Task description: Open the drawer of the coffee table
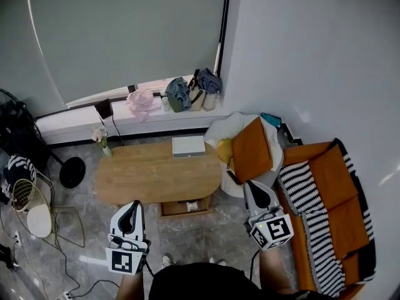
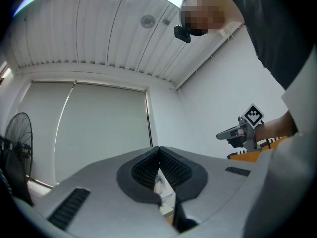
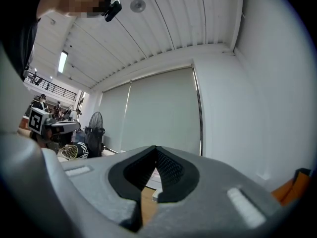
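- Drawer [image 1: 185, 207] is seen under the near edge of the oval wooden tabletop [image 1: 144, 177], showing just past that edge, with something pale inside it.
- The left tool [image 1: 132, 205] is held in the air by the tabletop's near left side, apart from the drawer. Its jaws are pressed together with nothing between them.
- The right tool [image 1: 254, 186] is held to the right of the tabletop, just below an orange cushion [image 1: 251, 149]. Its jaws are likewise closed and empty.
- A white box [image 1: 188, 146] is set at the tabletop's far edge, and a small vase [image 1: 102, 139] of flowers at its far left corner.
- A sofa [image 1: 328, 186] with a striped throw is placed along the right wall.
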A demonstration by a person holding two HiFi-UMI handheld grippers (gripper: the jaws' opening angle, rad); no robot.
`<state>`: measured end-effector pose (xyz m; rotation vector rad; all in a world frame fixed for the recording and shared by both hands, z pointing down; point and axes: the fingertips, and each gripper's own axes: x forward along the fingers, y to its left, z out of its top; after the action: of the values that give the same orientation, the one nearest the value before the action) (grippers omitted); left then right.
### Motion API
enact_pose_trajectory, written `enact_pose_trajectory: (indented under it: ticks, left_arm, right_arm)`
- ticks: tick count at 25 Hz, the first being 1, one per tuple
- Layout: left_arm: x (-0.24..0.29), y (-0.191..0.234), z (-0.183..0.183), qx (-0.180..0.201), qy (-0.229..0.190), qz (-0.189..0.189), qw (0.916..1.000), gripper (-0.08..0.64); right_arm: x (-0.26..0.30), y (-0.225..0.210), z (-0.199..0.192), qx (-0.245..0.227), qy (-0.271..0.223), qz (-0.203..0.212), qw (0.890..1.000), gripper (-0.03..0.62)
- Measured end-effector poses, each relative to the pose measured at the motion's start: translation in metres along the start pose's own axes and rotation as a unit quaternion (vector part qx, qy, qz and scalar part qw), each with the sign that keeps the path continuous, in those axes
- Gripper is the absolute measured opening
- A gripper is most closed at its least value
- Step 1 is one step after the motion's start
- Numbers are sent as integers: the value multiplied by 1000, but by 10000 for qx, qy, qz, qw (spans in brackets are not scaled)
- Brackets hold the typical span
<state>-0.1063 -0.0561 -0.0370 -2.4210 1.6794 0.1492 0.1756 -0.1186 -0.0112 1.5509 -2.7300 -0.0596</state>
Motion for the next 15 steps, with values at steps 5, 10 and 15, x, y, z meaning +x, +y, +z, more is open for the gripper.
enact_pose_trajectory:
  ticks: [5, 10, 15]
  left_arm:
    - [0, 2, -2, 15, 36, -12, 10000, 8]
    - [-1, 2, 1, 41, 9, -49, 10000, 8]
    - [-3, 6, 1, 27, 20, -56, 10000, 8]
  right_arm:
    - [5, 4, 0, 4, -6, 34, 10000, 2]
    - [10, 7, 1, 74, -82, 87, 9999, 0]
    - [17, 15, 1, 80, -75, 153, 9998, 0]
